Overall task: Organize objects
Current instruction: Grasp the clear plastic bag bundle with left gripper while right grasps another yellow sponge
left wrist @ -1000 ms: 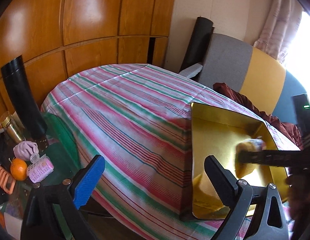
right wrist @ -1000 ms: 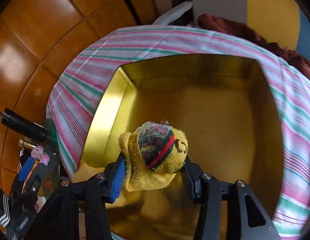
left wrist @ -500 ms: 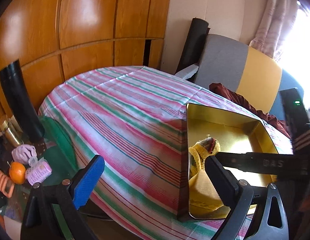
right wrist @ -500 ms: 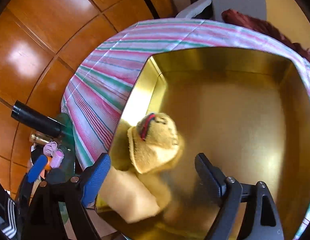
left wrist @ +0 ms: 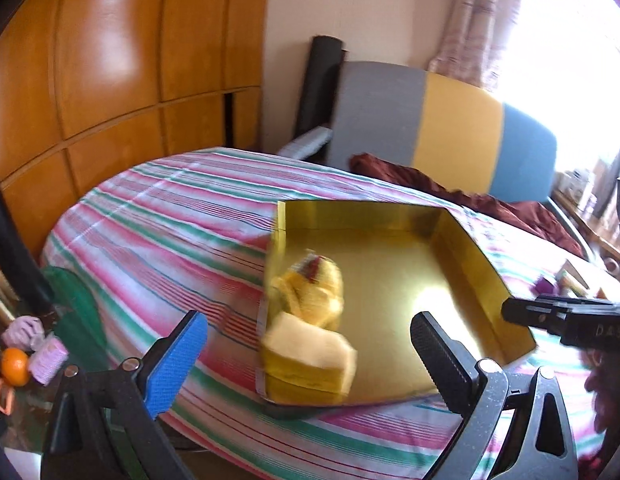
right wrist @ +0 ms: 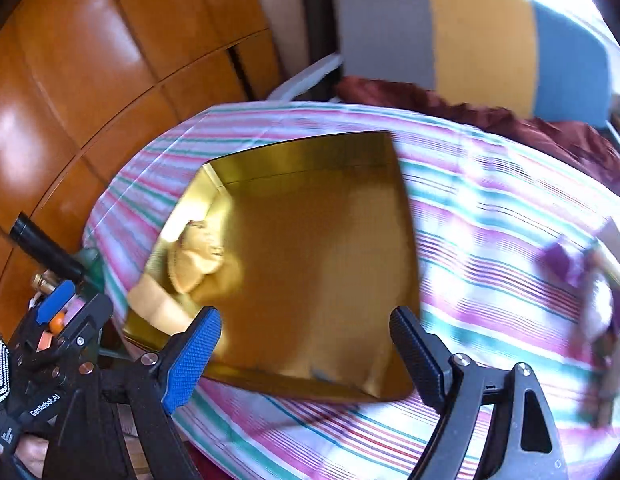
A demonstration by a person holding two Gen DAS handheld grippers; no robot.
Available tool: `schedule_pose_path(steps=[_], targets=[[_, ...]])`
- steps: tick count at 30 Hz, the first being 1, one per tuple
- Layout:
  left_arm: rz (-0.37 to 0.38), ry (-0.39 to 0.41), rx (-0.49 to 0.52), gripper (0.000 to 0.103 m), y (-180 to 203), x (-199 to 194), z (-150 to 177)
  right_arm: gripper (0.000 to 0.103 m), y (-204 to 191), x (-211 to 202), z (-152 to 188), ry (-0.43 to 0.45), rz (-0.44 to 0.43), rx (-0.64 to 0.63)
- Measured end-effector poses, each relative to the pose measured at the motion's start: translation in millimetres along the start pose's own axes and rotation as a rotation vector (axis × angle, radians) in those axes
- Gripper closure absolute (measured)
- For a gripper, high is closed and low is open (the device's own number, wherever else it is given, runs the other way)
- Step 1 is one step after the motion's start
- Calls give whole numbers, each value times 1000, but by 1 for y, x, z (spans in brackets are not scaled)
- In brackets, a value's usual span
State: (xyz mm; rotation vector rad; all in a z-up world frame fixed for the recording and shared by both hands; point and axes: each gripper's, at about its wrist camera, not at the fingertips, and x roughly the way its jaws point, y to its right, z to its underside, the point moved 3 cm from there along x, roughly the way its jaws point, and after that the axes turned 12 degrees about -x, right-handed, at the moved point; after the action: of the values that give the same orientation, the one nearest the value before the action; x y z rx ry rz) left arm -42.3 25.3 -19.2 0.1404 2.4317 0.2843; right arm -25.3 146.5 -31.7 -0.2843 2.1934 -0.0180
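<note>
Sock dropped inside tray edge.

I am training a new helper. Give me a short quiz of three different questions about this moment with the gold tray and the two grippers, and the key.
1. True or false: the right gripper holds the yellow sock bundle.
2. Where does the yellow sock bundle lie? A) on the striped tablecloth B) inside the gold tray C) on the sofa
3. Fill the gap: the jaws of the left gripper stand ____.

Key
1. False. Its jaws stand open with nothing between them; the bundle lies in the tray.
2. B, near the tray's left wall, behind a pale yellow block.
3. open, with nothing between them.
</note>
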Motion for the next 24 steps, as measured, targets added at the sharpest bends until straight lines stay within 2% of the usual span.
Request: schedule_pose_path(steps=[10,19,24], targets=[[147,-54,180,1,74,-12,23,15,100,-47,48,14,129,178],[258,-98,301,1,137,-15,35,15,216,-110,71,58,362,306],[330,-146,332,1,175,-11,41,15,288,-133,96,121,464,450]])
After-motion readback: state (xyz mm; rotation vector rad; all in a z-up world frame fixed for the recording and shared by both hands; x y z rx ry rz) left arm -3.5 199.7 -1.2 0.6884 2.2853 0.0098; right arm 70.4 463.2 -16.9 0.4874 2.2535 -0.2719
